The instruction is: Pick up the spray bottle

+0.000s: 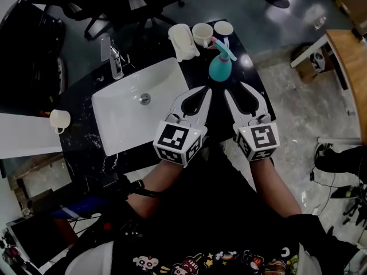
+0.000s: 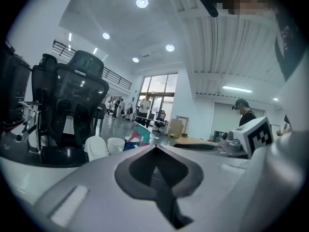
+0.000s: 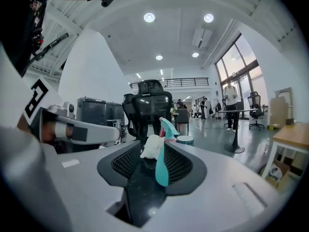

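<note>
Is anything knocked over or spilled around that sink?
Nothing stands out. The spray bottle and the cups stand upright on the counter beside the sink; no spill shows.

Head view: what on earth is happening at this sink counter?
A person holds a two-jaw gripper in each hand above a black marble counter with a white rectangular sink. The teal spray bottle with a pink trigger stands untouched just ahead of them. The left gripper has its jaws together. The right gripper has its jaws slightly apart, pointing at the bottle, with nothing between them.
</note>
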Motion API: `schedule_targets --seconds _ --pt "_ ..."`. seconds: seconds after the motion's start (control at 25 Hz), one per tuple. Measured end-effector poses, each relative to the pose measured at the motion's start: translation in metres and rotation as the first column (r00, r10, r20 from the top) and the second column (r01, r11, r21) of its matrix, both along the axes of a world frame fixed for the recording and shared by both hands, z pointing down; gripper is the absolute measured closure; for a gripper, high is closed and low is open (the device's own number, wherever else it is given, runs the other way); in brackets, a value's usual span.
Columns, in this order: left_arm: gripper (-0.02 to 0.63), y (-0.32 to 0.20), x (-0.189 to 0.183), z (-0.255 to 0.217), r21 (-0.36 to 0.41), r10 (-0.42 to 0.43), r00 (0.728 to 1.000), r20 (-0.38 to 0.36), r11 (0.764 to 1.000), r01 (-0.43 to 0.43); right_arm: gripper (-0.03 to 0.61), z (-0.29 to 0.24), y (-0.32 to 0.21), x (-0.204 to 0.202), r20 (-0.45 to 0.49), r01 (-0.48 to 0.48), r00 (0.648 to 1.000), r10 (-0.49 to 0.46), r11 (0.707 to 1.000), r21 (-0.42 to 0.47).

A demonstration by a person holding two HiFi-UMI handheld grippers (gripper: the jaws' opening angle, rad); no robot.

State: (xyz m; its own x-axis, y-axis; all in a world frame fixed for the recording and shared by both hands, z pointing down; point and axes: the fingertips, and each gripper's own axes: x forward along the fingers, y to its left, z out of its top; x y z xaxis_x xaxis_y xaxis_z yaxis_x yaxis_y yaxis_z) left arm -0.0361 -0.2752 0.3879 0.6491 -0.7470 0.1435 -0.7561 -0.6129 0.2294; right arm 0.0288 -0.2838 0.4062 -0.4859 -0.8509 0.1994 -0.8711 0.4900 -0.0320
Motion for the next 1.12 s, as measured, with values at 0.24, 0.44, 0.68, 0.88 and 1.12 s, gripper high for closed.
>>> schedule_targets --seconds 0.24,0.44,0.68,0.88,1.12 --pt "0.612 -0.027 -0.007 0.016 -0.037 -0.059 0.998 0.023 0.998 0.06 0.343 0.021 -0.063 -0.001 0.026 -0.007 1.0 0.007 1.0 0.003" --pt "0.613 -0.046 -0.013 0.028 -0.064 -0.102 0.994 0.029 0.993 0.103 0.314 0.033 -0.096 -0.005 0.031 0.01 0.999 -0.009 1.0 -0.009" --pt "0.612 -0.059 -0.01 0.036 -0.085 -0.107 0.994 0.038 0.99 0.11 0.336 0.036 -0.111 -0.01 0.025 0.035 0.999 -0.034 0.999 -0.008" --pt "0.612 -0.062 -0.009 0.035 -0.086 -0.103 0.993 0.05 0.99 0.107 0.351 0.035 -0.116 -0.016 0.025 0.053 0.998 -0.053 0.999 0.002" --pt "0.612 -0.062 -0.009 0.03 -0.082 -0.091 0.994 0.058 0.992 0.096 0.402 0.026 -0.117 -0.011 0.001 0.035 0.999 -0.035 0.999 0.023"
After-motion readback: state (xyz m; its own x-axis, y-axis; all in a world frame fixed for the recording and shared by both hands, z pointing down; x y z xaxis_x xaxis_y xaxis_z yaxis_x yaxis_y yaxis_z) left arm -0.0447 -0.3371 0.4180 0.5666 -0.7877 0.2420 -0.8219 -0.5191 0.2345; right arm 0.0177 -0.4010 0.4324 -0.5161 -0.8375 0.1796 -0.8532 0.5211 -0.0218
